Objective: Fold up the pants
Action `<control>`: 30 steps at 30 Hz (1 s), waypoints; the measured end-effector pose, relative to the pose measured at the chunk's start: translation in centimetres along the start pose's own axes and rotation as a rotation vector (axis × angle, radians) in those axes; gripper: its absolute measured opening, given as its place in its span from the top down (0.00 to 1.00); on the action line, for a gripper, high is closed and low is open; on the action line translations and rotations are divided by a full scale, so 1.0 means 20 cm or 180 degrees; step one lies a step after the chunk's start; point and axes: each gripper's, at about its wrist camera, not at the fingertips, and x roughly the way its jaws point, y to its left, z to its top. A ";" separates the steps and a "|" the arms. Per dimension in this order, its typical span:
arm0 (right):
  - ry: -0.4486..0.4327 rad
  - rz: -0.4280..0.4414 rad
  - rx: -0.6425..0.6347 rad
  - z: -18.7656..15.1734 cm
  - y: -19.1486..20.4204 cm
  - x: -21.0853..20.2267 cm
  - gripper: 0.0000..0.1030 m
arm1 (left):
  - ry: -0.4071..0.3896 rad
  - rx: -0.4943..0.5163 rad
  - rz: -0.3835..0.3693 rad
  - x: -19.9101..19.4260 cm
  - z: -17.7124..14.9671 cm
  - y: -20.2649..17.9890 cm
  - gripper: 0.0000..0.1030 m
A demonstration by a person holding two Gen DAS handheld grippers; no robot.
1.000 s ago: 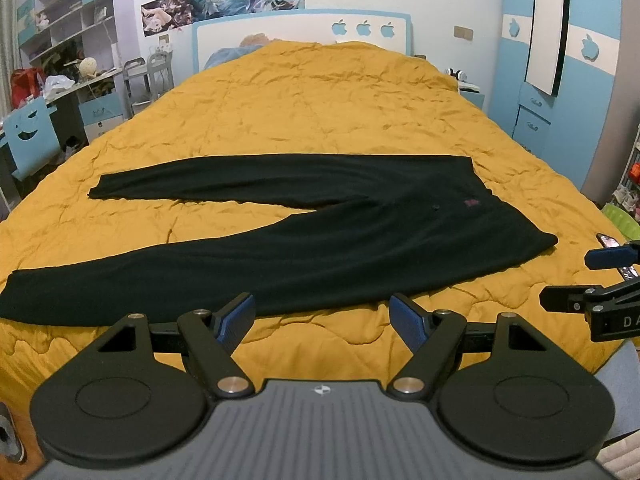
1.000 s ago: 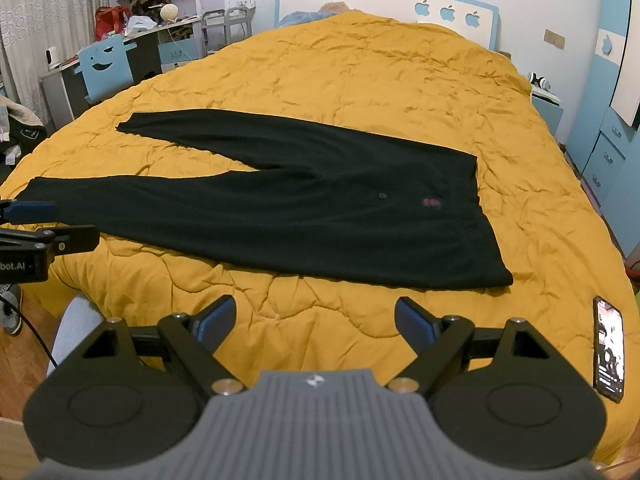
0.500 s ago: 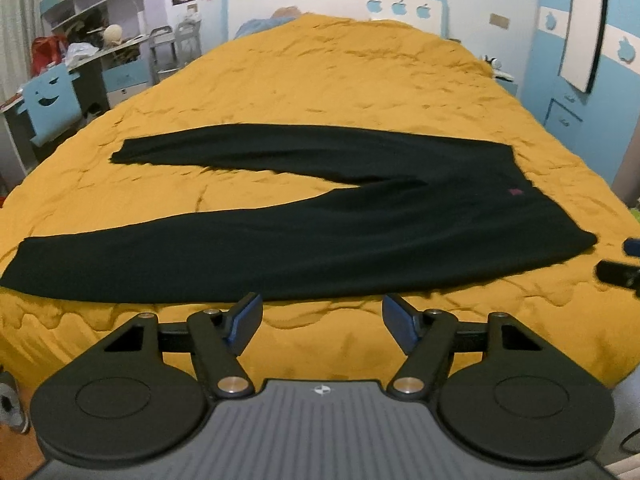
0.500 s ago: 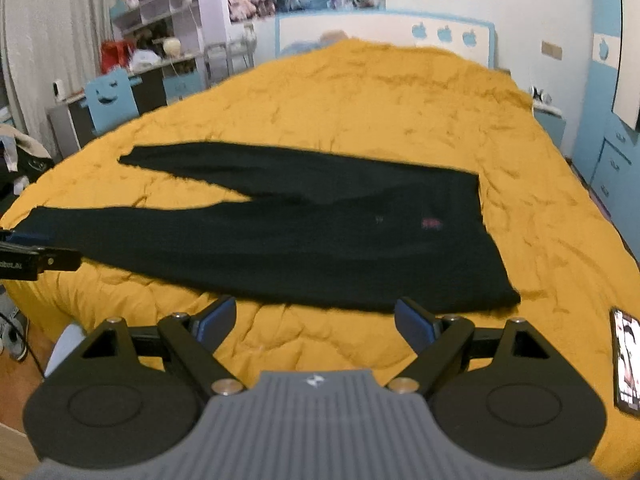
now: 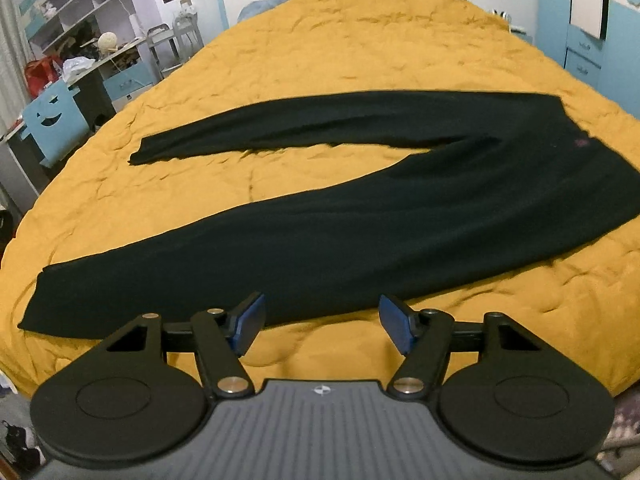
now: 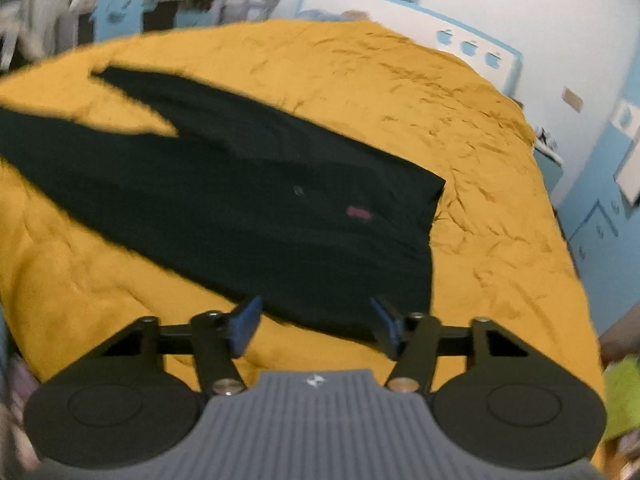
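Left wrist view: one pair of black pants (image 5: 400, 208) lies flat and unfolded across near half of bed (image 5: 360, 40), two legs splayed toward its left edge, waistband toward right. We judge no fold made yet; whole job left. Our left tool (image 5: 320, 322) hangs over near edge of bed, blue pads wide apart, holding nothing. Right wrist view, blurred: our right tool (image 6: 314, 320) likewise spread and empty, above waistband's near corner. Count: one pants, two tools.
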 end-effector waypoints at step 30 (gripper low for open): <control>-0.0400 -0.0297 -0.0579 0.14 -0.13 0.18 1.00 | -0.0215 0.1053 -0.0009 0.04 -0.10 0.04 0.25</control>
